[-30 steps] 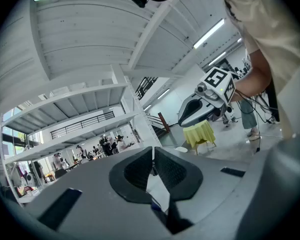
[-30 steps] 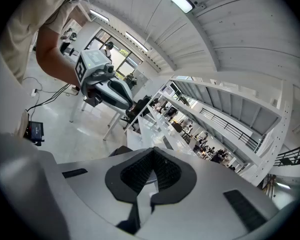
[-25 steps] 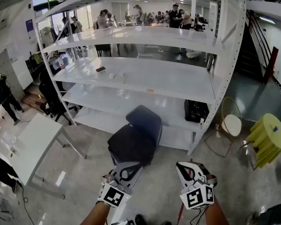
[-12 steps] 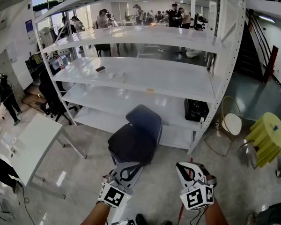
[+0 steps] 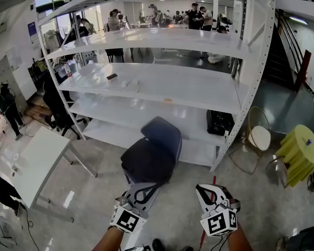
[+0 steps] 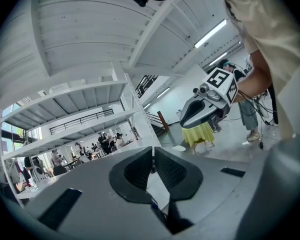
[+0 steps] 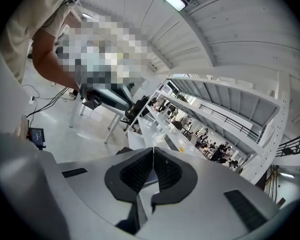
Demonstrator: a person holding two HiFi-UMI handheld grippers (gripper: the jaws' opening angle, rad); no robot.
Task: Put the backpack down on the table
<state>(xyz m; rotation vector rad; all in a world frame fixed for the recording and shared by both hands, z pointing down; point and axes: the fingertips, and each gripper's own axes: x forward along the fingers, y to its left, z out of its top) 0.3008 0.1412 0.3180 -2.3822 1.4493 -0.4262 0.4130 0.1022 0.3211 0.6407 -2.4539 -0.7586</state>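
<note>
A black backpack [image 5: 220, 123] sits on the lowest shelf of the white rack [image 5: 199, 90], at its right end. The white table [image 5: 34, 160] stands on the floor at the left. My left gripper [image 5: 145, 188] and right gripper [image 5: 205, 190] hover low in the head view, well short of the backpack. Both are shut with nothing in them. In the left gripper view the pads [image 6: 140, 169] meet at the tips, and the right gripper's body [image 6: 207, 104] shows beyond them. The pads [image 7: 167, 171] are also closed together in the right gripper view.
A dark office chair [image 5: 153, 153] stands between me and the rack, just ahead of the left gripper. A round white stool [image 5: 259, 138] and a yellow covered stand [image 5: 299, 153] are at the right. People stand far behind the shelves.
Both grippers stay shut and nearly in place. Only people in the background have shifted.
</note>
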